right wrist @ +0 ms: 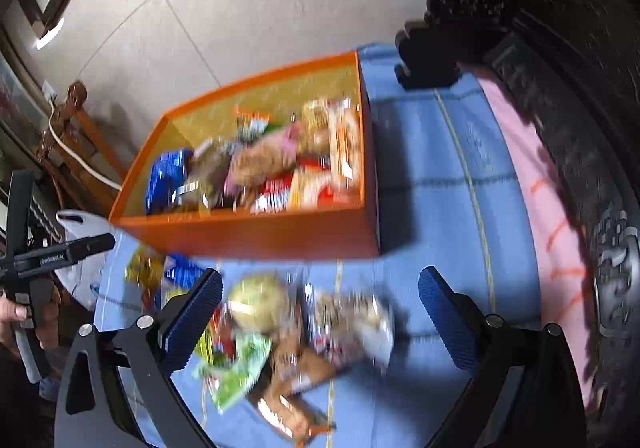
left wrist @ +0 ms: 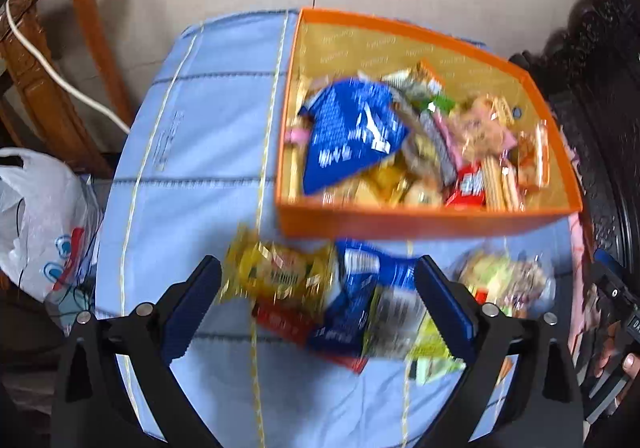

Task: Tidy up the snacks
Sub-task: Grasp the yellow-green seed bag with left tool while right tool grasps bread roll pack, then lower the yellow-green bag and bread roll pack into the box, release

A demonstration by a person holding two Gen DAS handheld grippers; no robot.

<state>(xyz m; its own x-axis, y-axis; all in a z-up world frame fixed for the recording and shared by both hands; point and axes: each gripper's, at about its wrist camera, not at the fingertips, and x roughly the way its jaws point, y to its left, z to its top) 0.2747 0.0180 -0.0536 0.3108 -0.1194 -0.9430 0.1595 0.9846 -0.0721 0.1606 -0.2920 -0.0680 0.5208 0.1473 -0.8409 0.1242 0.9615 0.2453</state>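
Note:
An orange box (left wrist: 432, 219) holds many snack packets, with a large blue bag (left wrist: 352, 135) on top. It also shows in the right wrist view (right wrist: 256, 234). My left gripper (left wrist: 318, 280) is open above loose packets on the blue cloth: a yellow packet (left wrist: 280, 272) and a blue packet (left wrist: 360, 300) lie between its fingers. My right gripper (right wrist: 320, 288) is open above another pile: a round clear-wrapped snack (right wrist: 260, 300), a clear packet (right wrist: 352, 324), a green packet (right wrist: 240, 372) and a brown packet (right wrist: 296, 372). Both views are blurred.
The blue quilted cloth (left wrist: 200, 135) covers the table. A wooden chair (left wrist: 52, 79) with a white cable and a white plastic bag (left wrist: 36, 215) stand at the left. Dark carved furniture (right wrist: 560, 87) rises at the right, beside a pink cloth (right wrist: 532, 183).

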